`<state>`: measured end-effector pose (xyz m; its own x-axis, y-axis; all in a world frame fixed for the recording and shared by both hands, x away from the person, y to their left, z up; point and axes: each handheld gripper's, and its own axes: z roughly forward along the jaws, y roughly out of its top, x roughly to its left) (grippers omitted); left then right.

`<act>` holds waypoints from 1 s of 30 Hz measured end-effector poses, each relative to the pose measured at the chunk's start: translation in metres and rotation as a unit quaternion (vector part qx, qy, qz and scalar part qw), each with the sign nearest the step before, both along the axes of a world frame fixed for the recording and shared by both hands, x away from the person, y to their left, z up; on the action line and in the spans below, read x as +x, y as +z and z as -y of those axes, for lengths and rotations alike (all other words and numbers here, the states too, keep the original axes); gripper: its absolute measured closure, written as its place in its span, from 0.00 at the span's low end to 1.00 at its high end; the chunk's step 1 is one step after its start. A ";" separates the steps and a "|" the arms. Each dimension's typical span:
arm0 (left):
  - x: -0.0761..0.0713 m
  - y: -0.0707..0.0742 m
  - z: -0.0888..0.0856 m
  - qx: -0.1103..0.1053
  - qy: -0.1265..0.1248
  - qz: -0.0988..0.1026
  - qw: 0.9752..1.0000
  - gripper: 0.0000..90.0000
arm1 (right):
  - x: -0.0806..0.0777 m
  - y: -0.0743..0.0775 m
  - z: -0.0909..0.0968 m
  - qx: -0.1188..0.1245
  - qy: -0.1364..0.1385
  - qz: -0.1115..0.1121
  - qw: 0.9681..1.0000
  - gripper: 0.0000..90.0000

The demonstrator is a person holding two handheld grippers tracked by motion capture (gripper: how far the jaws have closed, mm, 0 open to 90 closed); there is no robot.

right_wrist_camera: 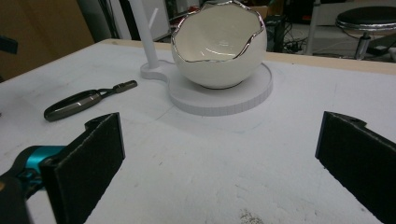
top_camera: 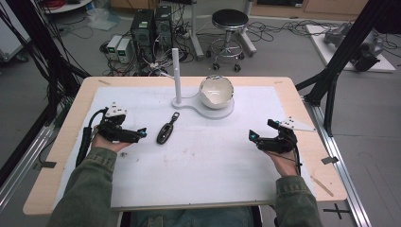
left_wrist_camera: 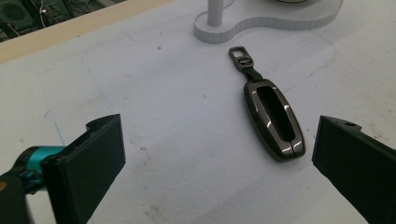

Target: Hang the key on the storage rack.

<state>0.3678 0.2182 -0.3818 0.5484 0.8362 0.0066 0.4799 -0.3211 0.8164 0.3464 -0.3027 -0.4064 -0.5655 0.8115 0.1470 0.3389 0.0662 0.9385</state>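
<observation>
Both grippers' fingers wide, empty: left gripper (top_camera: 140, 134) nr key fob (top_camera: 165, 133), right gripper (top_camera: 254, 137) facing eggshell bowl (top_camera: 216, 91).

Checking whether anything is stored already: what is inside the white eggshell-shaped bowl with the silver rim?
The white eggshell-shaped bowl on its white stand base shows a bare glossy interior in both views. Its front wall hides the very bottom, so something small there cannot be ruled out.

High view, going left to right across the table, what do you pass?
Left hand-held gripper → key fob → white post → eggshell bowl → right hand-held gripper.
</observation>
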 end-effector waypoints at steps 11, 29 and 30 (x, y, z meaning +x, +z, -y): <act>0.021 0.009 0.012 0.027 -0.008 -0.029 0.999 0.03 | 0.001 -0.001 -0.001 -0.003 0.002 -0.004 1.000 0.00; 0.064 0.035 0.038 0.072 -0.022 -0.071 0.995 0.03 | 0.001 -0.001 -0.001 -0.005 0.005 -0.008 1.000 0.00; 0.066 0.035 0.041 0.072 -0.026 -0.075 0.994 0.03 | 0.001 -0.001 0.000 -0.004 0.003 -0.009 1.000 0.00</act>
<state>0.4343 0.1777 -0.3466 0.5954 0.8024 0.0396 0.5722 -0.4582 0.6802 0.3469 -0.3022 -0.4073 -0.5677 0.8094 0.1503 0.3555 0.0763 0.9316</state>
